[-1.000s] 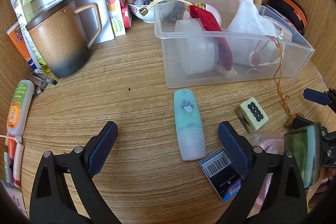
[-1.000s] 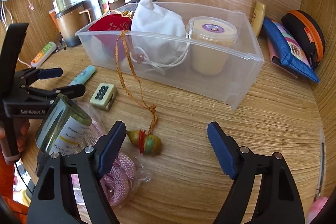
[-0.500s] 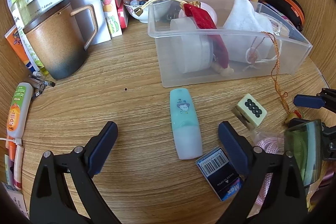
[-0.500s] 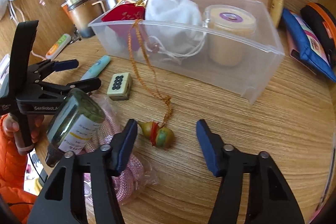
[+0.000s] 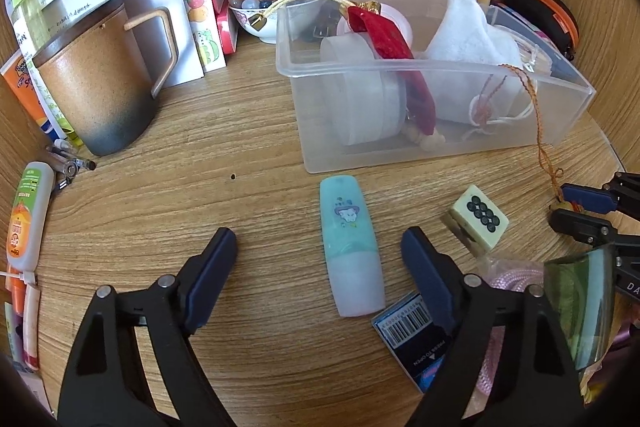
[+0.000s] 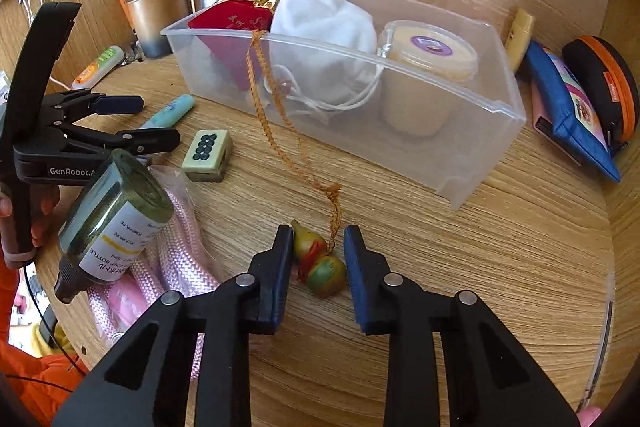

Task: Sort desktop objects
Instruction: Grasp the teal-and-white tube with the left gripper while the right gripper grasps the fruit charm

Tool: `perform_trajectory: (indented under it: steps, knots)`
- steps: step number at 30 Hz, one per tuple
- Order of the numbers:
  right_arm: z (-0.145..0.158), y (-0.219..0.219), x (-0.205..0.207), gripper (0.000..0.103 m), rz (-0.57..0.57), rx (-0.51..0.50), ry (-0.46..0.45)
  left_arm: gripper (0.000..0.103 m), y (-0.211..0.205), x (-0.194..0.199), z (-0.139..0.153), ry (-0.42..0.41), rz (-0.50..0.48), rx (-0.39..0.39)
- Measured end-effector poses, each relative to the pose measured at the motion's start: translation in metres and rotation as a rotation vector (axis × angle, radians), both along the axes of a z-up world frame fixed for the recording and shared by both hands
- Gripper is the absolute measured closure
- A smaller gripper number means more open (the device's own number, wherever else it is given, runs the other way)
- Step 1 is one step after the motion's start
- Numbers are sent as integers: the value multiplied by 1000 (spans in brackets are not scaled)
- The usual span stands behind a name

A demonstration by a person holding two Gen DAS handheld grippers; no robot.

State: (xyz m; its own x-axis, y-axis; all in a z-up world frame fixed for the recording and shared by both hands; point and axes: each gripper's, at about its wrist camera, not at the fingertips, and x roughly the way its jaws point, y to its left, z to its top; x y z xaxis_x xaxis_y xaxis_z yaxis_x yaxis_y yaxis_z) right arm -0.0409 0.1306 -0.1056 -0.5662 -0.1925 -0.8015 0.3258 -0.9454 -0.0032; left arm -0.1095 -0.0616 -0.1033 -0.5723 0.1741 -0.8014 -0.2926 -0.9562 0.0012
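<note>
The right gripper [image 6: 316, 255] sits low over the wooden desk [image 6: 500, 247] with its jaws partly closed around a small gourd charm [image 6: 320, 263], green, yellow and red. The charm lies on the desk between the blue pads: the left pad looks to be touching its narrow top, while a thin gap shows between the rounded bottom and the right pad, so the grip is not closed on it. From the charm a braided orange cord [image 6: 280, 115] runs toward 11 o'clock, up over the front wall of the clear plastic bin [image 6: 460, 131] (which holds a white drawstring pouch [image 6: 320, 23], a red pouch [image 6: 236, 23] and a cream tub [image 6: 428, 67]).

At about 10 o'clock from the charm lies a mahjong tile [image 6: 208, 155], and beyond it, further toward 10 o'clock, a teal tube [image 6: 168, 111]. At 9 o'clock a green glass bottle [image 6: 112, 223] rests tilted over a pink rope bundle [image 6: 172, 251].

The left gripper [image 5: 320, 251] hovers with its jaws wide apart and holds nothing. The teal tube [image 5: 350, 247] lies on the desk between its pads, nearer the right one, its length pointing to 12 o'clock. A small box with a barcode [image 5: 408, 331] lies at the right finger's base, and a brown mug [image 5: 96, 87] stands at 10 o'clock.
</note>
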Motion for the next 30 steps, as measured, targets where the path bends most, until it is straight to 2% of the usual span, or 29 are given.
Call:
perform_trajectory:
  steps: [2,4,6,10,17,21,30]
  knots:
    - [0,1,0,80,-4,2,3,25,0,-1,1,5,6,0]
    - [0,2,1,81,-5,1,10,34,-2,-2,2,12,16,1]
    - [0,3,1,85,-18,7,21,41,-1,-2,3,18,6,-1]
    - [0,9,4,85,-28,-12,23,56,5,2,4,29,-33,-18]
    - [2,13,4,85,-25,-26,23,64,7,0,5,24,-45,-9]
    - [6,15,1,85,-39,-49,24,73,9,-1,5,24,-43,-10]
    - [29,21,-3,85,-60,-54,78,78,9,-3,5,22,-27,1]
